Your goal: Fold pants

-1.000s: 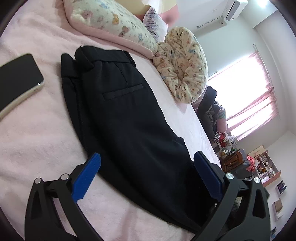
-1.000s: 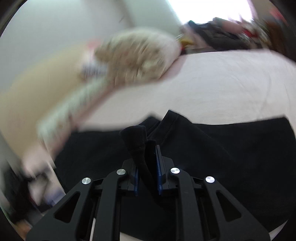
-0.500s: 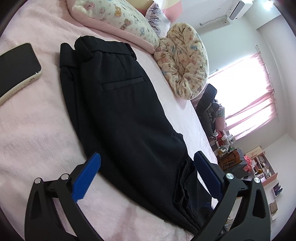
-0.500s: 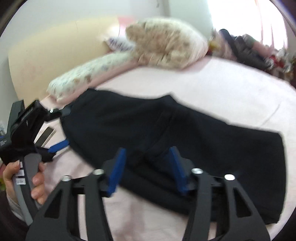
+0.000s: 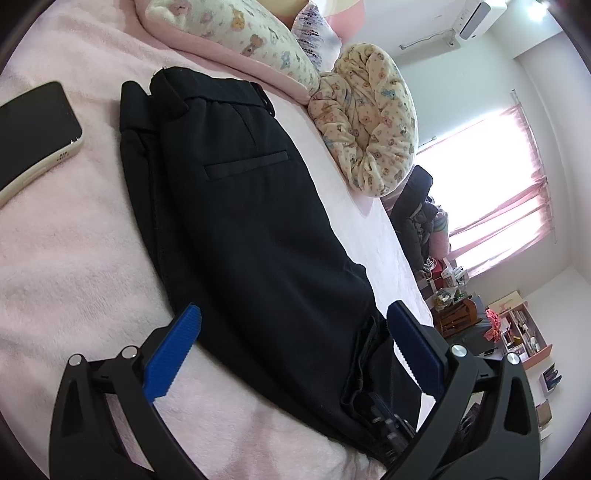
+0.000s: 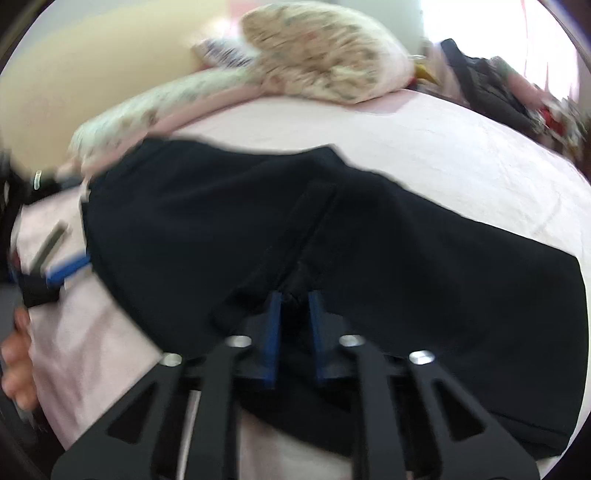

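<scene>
Black pants (image 5: 251,221) lie flat on the pink bed (image 5: 66,258), waistband at the far end and back pocket facing up. My left gripper (image 5: 291,325) hovers open over the near part of the pants, one blue pad on either side of the cloth, touching nothing. In the right wrist view the pants (image 6: 406,258) spread across the bed. My right gripper (image 6: 293,306) is closing, and a bunched ridge of black fabric is pinched between its blue pads. This view is blurred.
A phone (image 5: 33,136) lies on the bed left of the waistband. A printed pillow (image 5: 229,33) and a rolled blanket (image 5: 369,118) sit at the bed's far edge. A hand (image 6: 14,365) holds the left gripper at the left border. Cluttered shelves (image 5: 517,332) stand beyond the bed.
My right gripper let go of the raised fabric, opened, dropped lower, and closed again on a ridge of the pants. My left gripper stayed open in place.
</scene>
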A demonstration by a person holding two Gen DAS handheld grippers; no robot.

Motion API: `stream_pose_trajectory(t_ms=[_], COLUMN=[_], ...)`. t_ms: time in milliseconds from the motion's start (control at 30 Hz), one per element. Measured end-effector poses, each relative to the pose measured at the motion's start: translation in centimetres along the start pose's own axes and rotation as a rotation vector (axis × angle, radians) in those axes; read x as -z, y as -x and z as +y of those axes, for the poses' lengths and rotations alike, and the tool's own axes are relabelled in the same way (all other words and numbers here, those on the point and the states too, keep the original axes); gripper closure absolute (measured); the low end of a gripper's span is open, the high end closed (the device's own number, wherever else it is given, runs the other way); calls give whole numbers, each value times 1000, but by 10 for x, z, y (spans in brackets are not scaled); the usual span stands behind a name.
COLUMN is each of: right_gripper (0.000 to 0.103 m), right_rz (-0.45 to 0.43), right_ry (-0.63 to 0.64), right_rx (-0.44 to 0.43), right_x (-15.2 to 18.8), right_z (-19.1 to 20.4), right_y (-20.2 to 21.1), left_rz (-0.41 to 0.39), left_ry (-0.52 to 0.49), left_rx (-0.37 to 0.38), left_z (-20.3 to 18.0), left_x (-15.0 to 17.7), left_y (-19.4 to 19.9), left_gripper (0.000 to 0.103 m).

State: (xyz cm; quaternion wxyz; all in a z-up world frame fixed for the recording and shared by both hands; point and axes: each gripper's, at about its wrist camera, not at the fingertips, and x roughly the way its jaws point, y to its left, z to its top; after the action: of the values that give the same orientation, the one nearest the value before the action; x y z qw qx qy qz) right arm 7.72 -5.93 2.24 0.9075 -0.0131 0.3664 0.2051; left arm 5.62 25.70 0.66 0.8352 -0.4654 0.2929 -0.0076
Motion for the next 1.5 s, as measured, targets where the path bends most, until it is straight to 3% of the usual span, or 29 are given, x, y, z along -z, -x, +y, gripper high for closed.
stream_pose_trajectory(t_ms=[67, 167, 300, 367, 500, 600, 767, 800, 833, 900, 967, 1100, 1200, 1300, 1500], right_gripper=[92, 92, 91, 89, 78, 76, 71, 62, 37, 30, 30, 24, 21, 20, 20], right_rz=[-80, -175, -79, 68, 71, 78, 96, 102, 119, 86, 11, -113, -170, -165, -140], right_ry=[-90, -86, 8, 50, 62, 107, 77, 87, 111, 162, 188, 72, 56, 94, -11], right_rx=[-48, -85, -101, -45, -30, 3, 15, 14, -14, -53, -68, -168, -124, -38, -23], right_x=[-8, -18, -12, 2, 7, 6, 4, 5, 6, 13, 20, 35, 52, 67, 88], right_z=[-12, -5, 20, 27, 29, 34, 35, 36, 38, 45, 47, 16, -9, -21, -56], right_y=[18, 43, 22, -16, -19, -18, -14, -12, -9, 7, 31, 83, 115, 127, 128], left_rz=[2, 1, -3, -3, -8, -10, -18, -5, 10, 51, 85, 125, 142, 192, 227], left_ry=[5, 11, 12, 11, 22, 27, -22, -21, -16, -10, -17, -6, 12, 45, 15], left_rx=[4, 3, -7, -6, 1, 10, 28, 36, 47, 65, 53, 10, -29, -94, -218], left_z=[1, 2, 2, 2, 6, 8, 5, 5, 6, 8, 12, 21, 23, 25, 15], left_x=[0, -1, -2, -2, -4, -7, -14, -16, -18, -23, -27, -40, -49, -54, -58], left_y=[1, 0, -2, -1, 1, 2, 9, 12, 14, 21, 26, 28, 19, -1, -33], left_gripper=[2, 2, 2, 2, 2, 2, 2, 2, 2, 2, 2, 2, 2, 2, 2])
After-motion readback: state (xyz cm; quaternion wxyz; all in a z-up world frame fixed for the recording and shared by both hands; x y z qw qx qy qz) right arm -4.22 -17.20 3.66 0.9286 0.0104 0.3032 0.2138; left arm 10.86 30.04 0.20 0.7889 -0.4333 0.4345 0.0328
